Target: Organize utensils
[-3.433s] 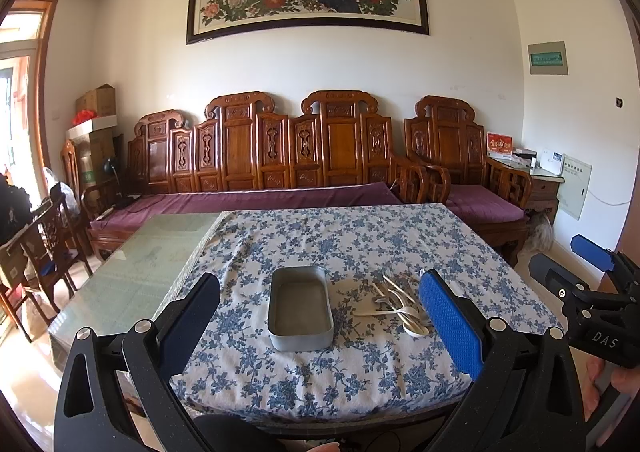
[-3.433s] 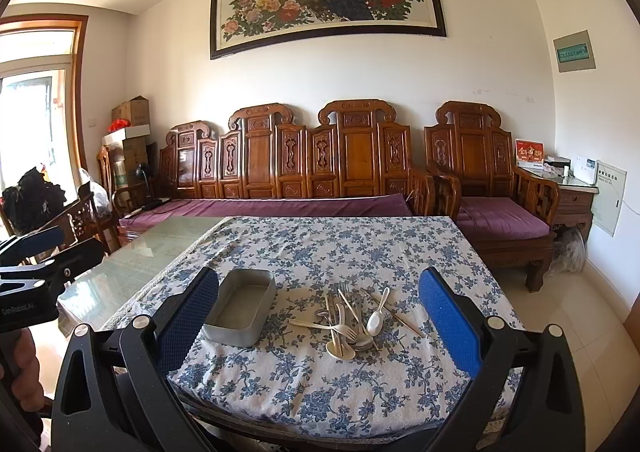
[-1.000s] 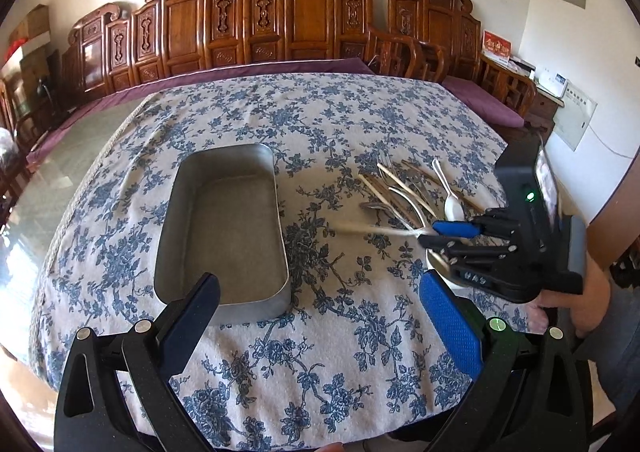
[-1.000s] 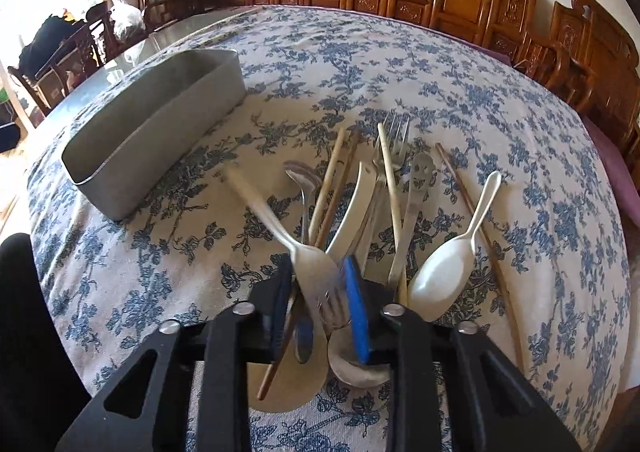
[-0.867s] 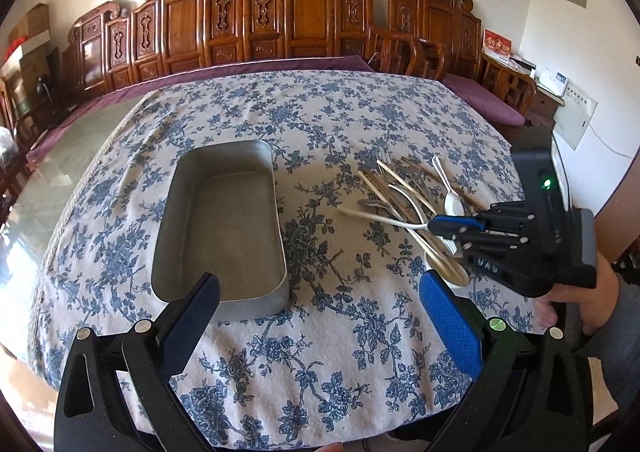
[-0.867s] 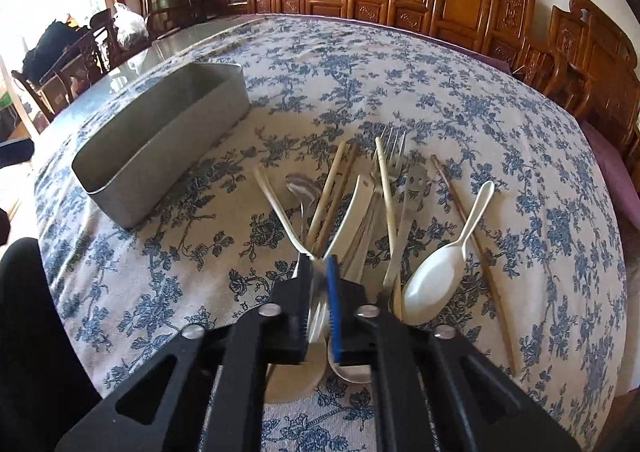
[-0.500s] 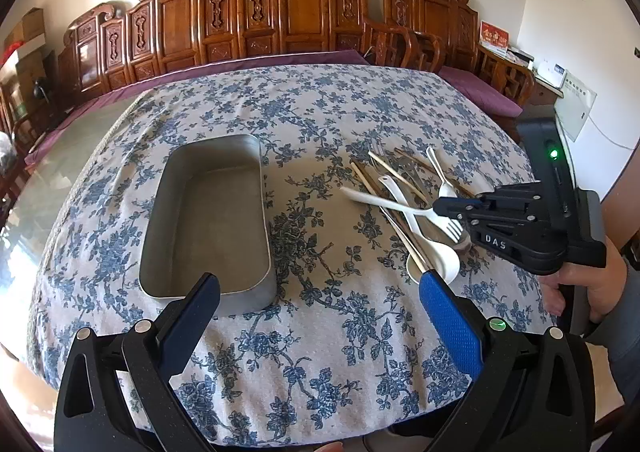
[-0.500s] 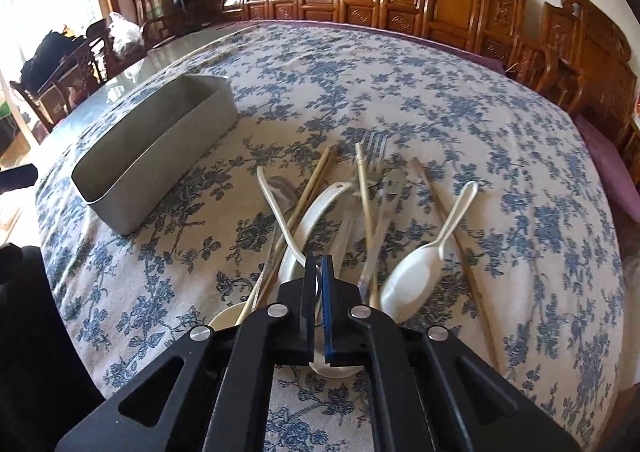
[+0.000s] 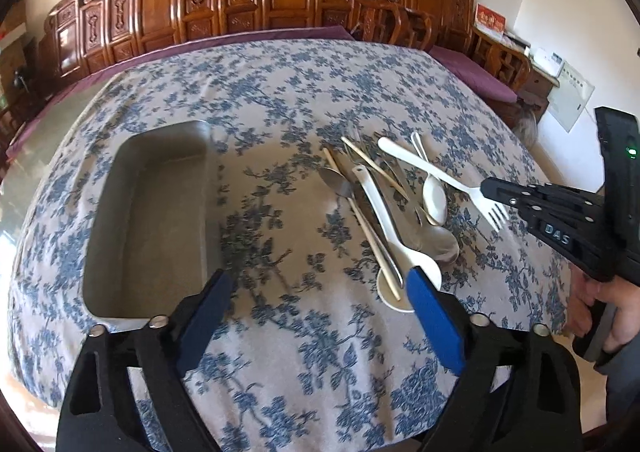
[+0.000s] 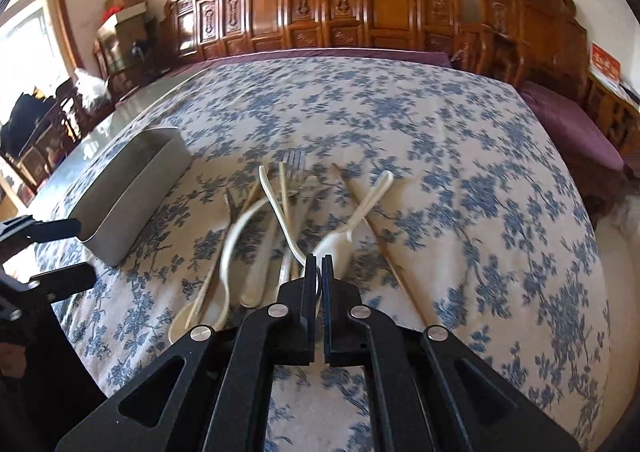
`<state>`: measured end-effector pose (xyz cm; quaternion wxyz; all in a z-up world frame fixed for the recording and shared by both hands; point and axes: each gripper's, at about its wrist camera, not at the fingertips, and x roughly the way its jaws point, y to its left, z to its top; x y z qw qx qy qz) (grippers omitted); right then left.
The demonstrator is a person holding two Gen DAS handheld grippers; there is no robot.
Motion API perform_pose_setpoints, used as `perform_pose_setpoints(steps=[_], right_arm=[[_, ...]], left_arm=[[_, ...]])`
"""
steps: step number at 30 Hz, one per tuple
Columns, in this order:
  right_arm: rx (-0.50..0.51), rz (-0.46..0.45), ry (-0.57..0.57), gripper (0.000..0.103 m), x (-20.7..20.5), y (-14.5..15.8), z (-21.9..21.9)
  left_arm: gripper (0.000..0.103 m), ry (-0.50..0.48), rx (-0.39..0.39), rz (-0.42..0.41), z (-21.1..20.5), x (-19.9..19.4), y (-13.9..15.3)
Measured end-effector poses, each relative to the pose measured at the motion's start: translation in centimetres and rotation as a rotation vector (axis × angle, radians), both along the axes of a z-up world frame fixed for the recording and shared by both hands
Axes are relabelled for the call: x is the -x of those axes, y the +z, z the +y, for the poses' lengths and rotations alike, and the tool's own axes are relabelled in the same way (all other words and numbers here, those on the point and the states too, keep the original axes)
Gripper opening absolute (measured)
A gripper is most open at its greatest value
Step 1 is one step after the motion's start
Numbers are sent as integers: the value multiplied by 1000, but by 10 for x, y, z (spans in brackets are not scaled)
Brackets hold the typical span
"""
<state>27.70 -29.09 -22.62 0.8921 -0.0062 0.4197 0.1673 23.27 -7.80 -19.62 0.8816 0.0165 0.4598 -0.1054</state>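
Far left, the metal tray (image 9: 148, 220) lies on the cloth-covered surface (image 9: 280, 100), its long axis running away from the left hand-held gripper (image 9: 316, 308), one short end just ahead of that gripper's left blue pad. The tray holds nothing that can be seen. The left hand-held gripper hangs over the near edge of the surface with nothing between its pads — jaws wide apart, though they have just been closing a little.

Moving right, the pile of utensils (image 9: 384, 212) sits ahead of the left gripper's right pad: chopsticks, a metal spoon, a long white spoon and more, mostly lying with their long axes running away from the viewer, bowls toward the near edge. From the right wrist view the same pile (image 10: 280, 220) spreads just beyond the right gripper's tips, the tray (image 10: 128, 196) off to their left.

Further right, the white fork (image 9: 444, 182) is lifted clear of the pile — handle pointing up and left toward the tray side, tines down and right. The right hand-held gripper (image 9: 490, 190) has its jaws clamped tight on the fork near the tines. In its own view that gripper (image 10: 318, 264) shows the fork's handle (image 10: 276, 208) curving away ahead of its tips.
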Motion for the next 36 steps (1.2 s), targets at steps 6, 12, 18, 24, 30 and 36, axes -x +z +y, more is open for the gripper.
perform_pose_setpoints(steps=[6,12,18,24,30,36], right_arm=[[4,20,-24,3,-4,-8,-11],[4,31,-21,3,-4,-12,-9],[9,40,-15,3,-3,-16,-7],[4,40,-23,3,-4,-17,-10],[-3,44,-28,3,-6,-17,-14],[-2,44,-24,3,-5,-17,-13]], left_arm=[[68,-37,-34,6,-20,-19,-5],[48,13,36,86,-27,-54,-27],[25,71,175,172,-22,-84,-53],[24,80,220,174,-27,-94,-57],[15,86,219,170,-31,-102,-58],[15,111,216,192,-26,-102,-62]])
